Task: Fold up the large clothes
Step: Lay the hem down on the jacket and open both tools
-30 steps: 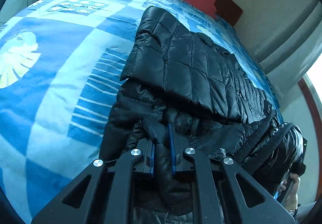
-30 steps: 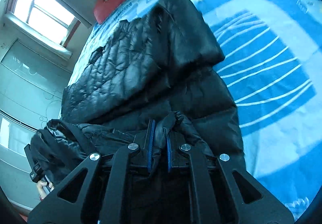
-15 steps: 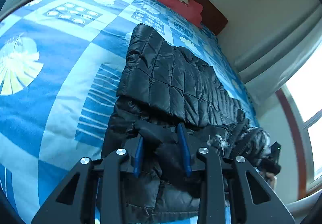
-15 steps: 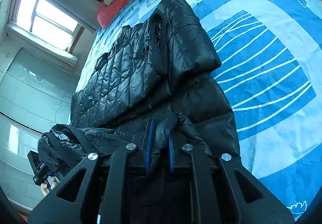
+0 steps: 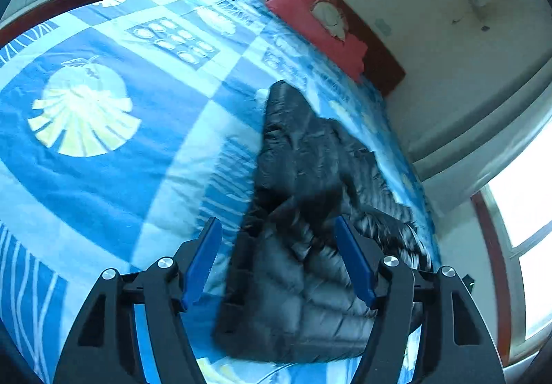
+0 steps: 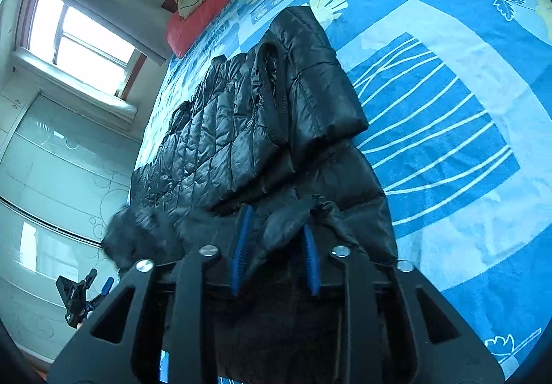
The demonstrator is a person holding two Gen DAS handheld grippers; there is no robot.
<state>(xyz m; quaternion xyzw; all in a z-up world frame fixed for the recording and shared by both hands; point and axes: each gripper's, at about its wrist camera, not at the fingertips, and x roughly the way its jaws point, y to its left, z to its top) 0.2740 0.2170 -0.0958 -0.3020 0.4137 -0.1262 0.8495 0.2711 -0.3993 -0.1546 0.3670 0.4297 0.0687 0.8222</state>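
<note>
A black quilted down jacket lies folded lengthwise on the blue patterned bedspread, with a sleeve doubled back on top. My left gripper hovers above the jacket's near end with its jaws opening wide. The fabric is below them and touches neither pad. My right gripper sits low on the jacket's near edge. Its jaws are opening, and a puffy fold of fabric still stands loosely between the blue pads. The left gripper also shows small at the lower left of the right wrist view.
A red pillow leans on the dark wooden headboard at the far end of the bed. A bright window and pale glass wardrobe doors stand along the side beyond the jacket. Wide bedspread spreads out on the jacket's other side.
Both grippers were shut on folds of the jacket and have opened. The left one let go, rose and drew back. The right one has widened around its fold and barely moved.
</note>
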